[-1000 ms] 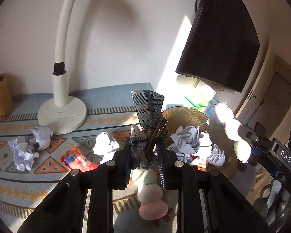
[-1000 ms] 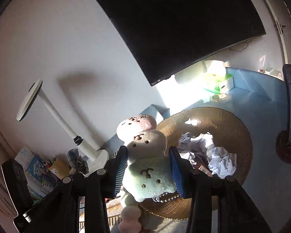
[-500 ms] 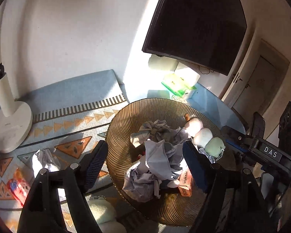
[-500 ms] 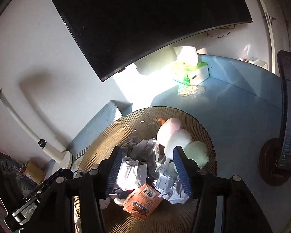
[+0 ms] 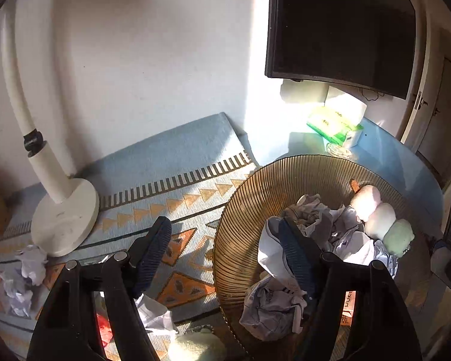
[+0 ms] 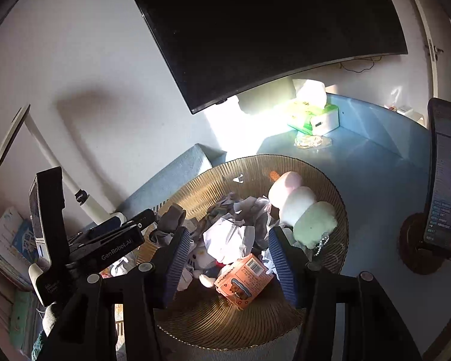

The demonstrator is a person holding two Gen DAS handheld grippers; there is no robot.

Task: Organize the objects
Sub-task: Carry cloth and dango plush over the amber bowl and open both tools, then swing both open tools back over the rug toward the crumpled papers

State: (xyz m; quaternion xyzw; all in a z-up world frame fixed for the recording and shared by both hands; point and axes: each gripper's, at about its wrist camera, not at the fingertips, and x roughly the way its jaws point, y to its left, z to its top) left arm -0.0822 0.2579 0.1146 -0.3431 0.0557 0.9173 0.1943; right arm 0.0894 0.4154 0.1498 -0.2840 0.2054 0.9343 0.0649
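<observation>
A round amber ribbed bowl (image 5: 249, 198) (image 6: 330, 192) holds crumpled paper (image 5: 339, 234) (image 6: 228, 237), a plaid cloth (image 6: 171, 219), an orange box (image 6: 243, 279) and a pink, white and green plush (image 5: 378, 219) (image 6: 300, 207). My left gripper (image 5: 225, 249) is open and empty over the bowl's left rim. My right gripper (image 6: 228, 255) is open and empty above the bowl's contents. The left gripper also shows in the right wrist view (image 6: 111, 240) at the left.
A white lamp base (image 5: 64, 213) stands on the patterned mat (image 5: 180, 186). Crumpled paper (image 5: 27, 273), a red wrapper (image 5: 103, 328) and a pale plush (image 5: 195, 346) lie on the mat. A tissue box (image 5: 336, 123) (image 6: 312, 114) and a dark monitor (image 6: 270, 30) are behind.
Both grippers have opened. The left let the plaid cloth go and the right let the plush go; both now lie in the bowl. The left gripper has shifted slightly left.
</observation>
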